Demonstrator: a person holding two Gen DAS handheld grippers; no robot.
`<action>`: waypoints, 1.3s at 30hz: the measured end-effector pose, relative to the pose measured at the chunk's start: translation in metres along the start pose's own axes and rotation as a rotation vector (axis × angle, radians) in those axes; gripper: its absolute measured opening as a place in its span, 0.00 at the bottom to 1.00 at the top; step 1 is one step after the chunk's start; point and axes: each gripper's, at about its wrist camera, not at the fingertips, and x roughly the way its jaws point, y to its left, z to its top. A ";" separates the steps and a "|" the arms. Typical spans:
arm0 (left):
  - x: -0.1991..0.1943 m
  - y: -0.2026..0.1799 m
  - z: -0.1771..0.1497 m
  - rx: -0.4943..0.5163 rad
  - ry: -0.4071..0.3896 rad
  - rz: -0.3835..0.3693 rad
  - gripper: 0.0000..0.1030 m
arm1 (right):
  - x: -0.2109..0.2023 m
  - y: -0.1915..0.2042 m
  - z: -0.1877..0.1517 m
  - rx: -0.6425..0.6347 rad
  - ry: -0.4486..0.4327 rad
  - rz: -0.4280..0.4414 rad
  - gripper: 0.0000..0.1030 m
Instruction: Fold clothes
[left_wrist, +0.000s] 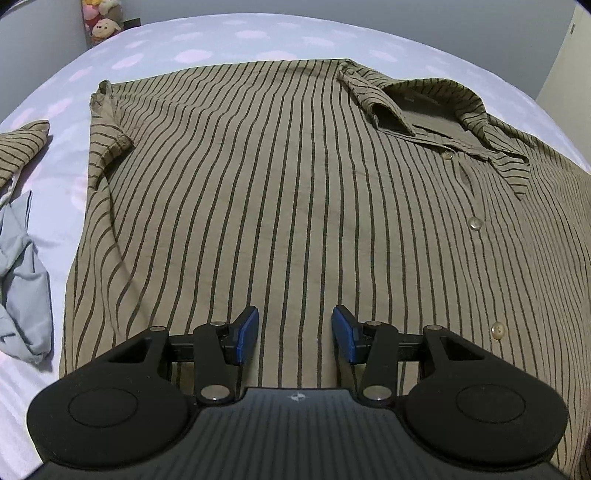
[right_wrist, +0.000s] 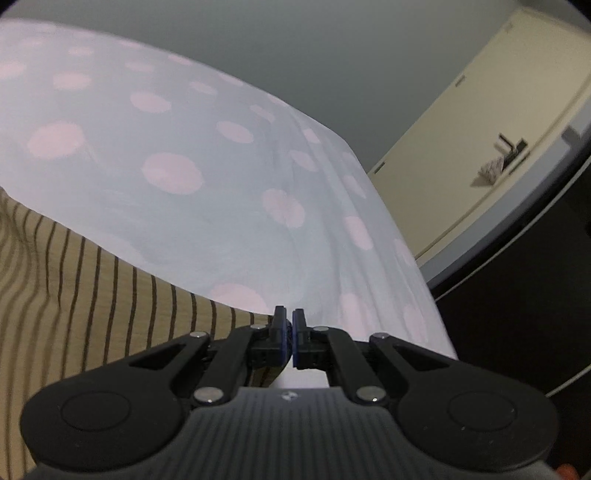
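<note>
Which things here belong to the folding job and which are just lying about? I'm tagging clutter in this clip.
Job: striped shirt spread on the bed; left gripper, open above it; right gripper, closed at its edge.

Lying about: grey-blue garment, striped cloth scrap, plush toys, dotted bedsheet.

Left gripper (left_wrist: 294, 334) agape (right gripper (right_wrist: 288, 338) pinched)

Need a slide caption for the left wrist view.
Open left gripper over a striped shirt laid flat on the bed.
</note>
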 end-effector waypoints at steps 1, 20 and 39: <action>0.001 0.001 0.001 0.003 0.002 0.002 0.41 | 0.008 0.003 0.003 -0.013 0.000 -0.011 0.02; 0.007 -0.046 0.067 0.185 -0.053 -0.138 0.42 | -0.023 -0.001 -0.021 0.158 -0.038 0.056 0.30; 0.107 -0.225 0.182 0.294 -0.152 -0.208 0.49 | -0.159 0.043 -0.138 0.563 -0.141 0.340 0.43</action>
